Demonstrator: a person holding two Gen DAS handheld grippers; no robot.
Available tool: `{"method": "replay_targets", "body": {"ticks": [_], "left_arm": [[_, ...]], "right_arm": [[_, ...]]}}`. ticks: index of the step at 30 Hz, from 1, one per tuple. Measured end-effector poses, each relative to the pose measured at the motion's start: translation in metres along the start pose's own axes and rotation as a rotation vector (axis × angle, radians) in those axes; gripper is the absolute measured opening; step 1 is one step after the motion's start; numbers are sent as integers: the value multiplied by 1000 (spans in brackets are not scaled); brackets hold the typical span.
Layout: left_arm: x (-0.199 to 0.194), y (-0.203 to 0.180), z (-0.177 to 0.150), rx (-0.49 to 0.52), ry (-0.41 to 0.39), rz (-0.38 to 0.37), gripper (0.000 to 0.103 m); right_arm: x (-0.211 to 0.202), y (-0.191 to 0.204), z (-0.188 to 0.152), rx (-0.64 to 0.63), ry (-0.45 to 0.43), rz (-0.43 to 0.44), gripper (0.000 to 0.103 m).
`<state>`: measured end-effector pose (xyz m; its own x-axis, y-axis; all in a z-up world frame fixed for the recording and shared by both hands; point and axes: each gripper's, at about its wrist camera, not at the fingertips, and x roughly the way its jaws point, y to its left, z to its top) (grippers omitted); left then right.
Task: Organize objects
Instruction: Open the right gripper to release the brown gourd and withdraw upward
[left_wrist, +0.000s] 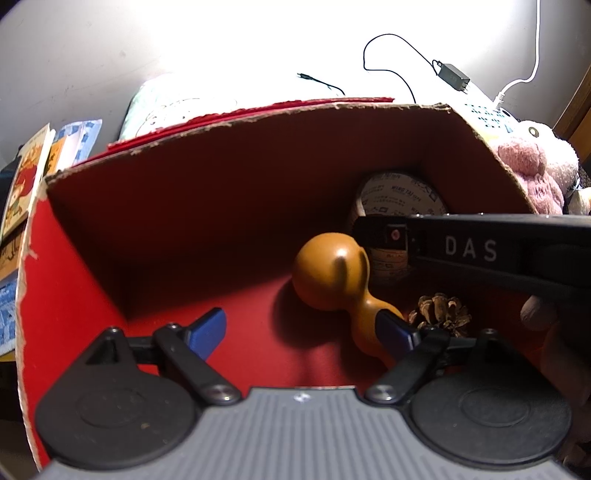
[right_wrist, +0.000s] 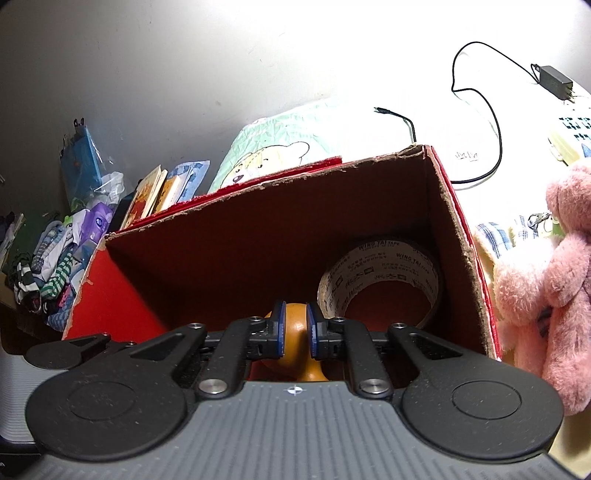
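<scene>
right gripper (right_wrist: 294, 334) clasps gourd (right_wrist: 291, 332) — inside box (right_wrist: 236, 236)

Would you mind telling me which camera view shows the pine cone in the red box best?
The left wrist view: the pine cone lies on the floor of the red box beside the gourd-shaped wooden piece, in plain sight. The right wrist view shows nothing of it; the hand-held gripper's body covers that part of the box.

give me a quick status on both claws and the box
Left claw open, empty. Right claw narrow around orange gourd, grip unclear. Gourd inside red box beside tape roll, pine cone.
</scene>
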<state>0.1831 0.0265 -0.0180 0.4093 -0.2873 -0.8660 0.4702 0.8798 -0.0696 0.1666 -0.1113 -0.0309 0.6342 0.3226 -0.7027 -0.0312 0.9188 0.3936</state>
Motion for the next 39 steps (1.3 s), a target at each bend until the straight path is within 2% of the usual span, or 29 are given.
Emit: {"method": "replay_targets", "body": {"ticks": [10,17,24,28,32,36,39], "left_arm": [[-1,0,0,-12,0,15,90],[-1,-3,1,-13,-5,51,92],[-15,-6,1,-62,-34,127,90],[-39,-16,0,-39,-100,232,90],[-56,-18,-2,-89,-105,258,90],[-73,-22,-6,-131,-112,320,90],[-85,-25,-11,-163,-112,339,90]], "right_arm": [[-1,1,-1,3,-16,8,14],[0,1,0,2,-7,39,15],[-11,1,0,6,-55,14,17],[-27,4,0,-30,-96,-5,18],[-48,1,0,-14,-132,-11,19],[-68,2,-2,-55,-173,-14,21],[-81,-2,-6,-64,-200,9,23]]}}
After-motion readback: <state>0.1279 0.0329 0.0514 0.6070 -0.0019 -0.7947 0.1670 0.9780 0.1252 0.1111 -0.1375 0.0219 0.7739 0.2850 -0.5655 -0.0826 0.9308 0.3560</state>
